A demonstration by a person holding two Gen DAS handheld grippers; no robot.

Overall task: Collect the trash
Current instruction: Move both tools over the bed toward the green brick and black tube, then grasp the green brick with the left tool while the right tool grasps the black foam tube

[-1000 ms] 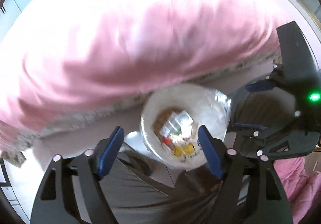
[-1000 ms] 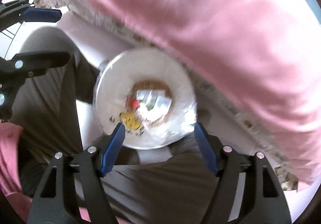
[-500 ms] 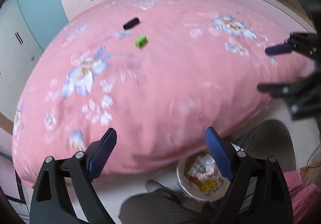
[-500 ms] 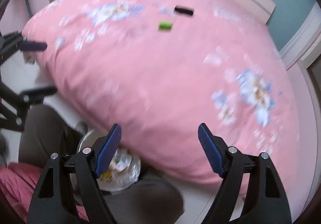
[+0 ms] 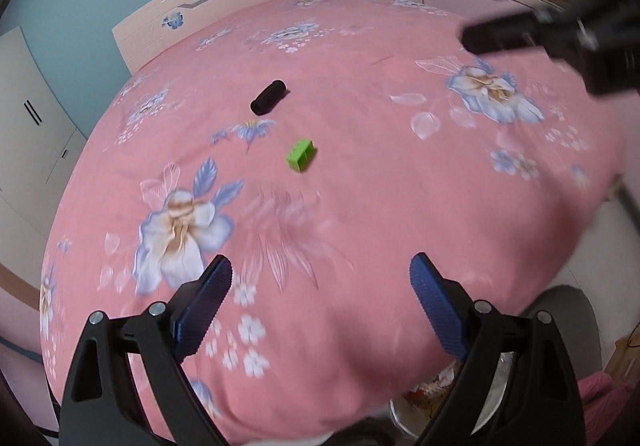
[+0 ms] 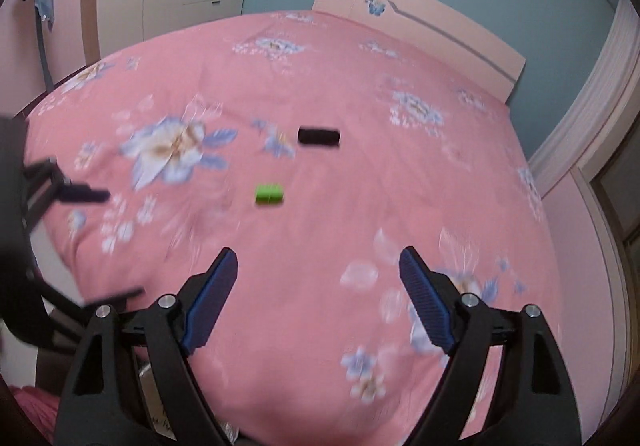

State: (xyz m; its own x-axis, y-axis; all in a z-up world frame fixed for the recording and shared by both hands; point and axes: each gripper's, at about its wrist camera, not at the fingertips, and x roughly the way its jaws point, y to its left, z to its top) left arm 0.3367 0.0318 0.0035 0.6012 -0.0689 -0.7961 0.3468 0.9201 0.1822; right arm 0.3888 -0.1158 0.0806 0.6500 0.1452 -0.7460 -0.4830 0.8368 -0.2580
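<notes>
Both the left gripper (image 5: 320, 286) and right gripper (image 6: 318, 272) hang wide and empty above the bed (image 5: 360, 86). The step looks like reaching: next, close on the green block (image 5: 301, 154) or black roll (image 5: 268, 97).

- The bed (image 5: 360, 206) fills most of both wrist views, covered by a pink quilt (image 6: 320, 246) printed with pale blue and white flowers.
- A pale headboard (image 5: 224, 2) with a small blue butterfly motif stands at the far end of the bed.
- A black cylinder-shaped object (image 5: 267, 97) lies on its side on the quilt, toward the headboard end of the middle.
- A small green block (image 5: 300, 154) lies on the quilt nearer the foot, close to the black object but apart from it.
- Both objects rest on open quilt, well away from the edges of the bed.
- The quilt's near edge hangs over the foot of the bed, blurred in both views.
</notes>
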